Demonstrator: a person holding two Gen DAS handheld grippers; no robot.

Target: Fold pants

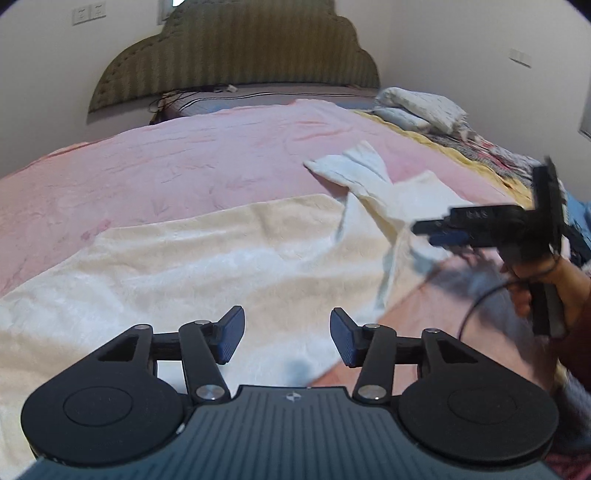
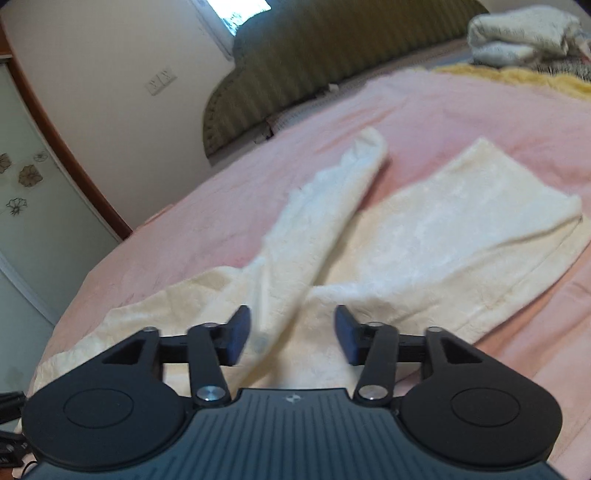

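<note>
Your left gripper (image 1: 287, 338) hovers over the near edge of the pants (image 1: 207, 258), jaws half open and empty. Your right gripper (image 2: 291, 338) does likewise, nothing between its pads. The cream pants lie spread on the pink bed (image 1: 147, 166), legs crossed beyond, probably laid out to be straightened before folding.

Open pink bedspread (image 2: 461, 122) surrounds the cream pants (image 2: 424, 240), free for passing; folded bedding (image 2: 524, 33) crowds the far right corner by the headboard (image 2: 295, 62).
</note>
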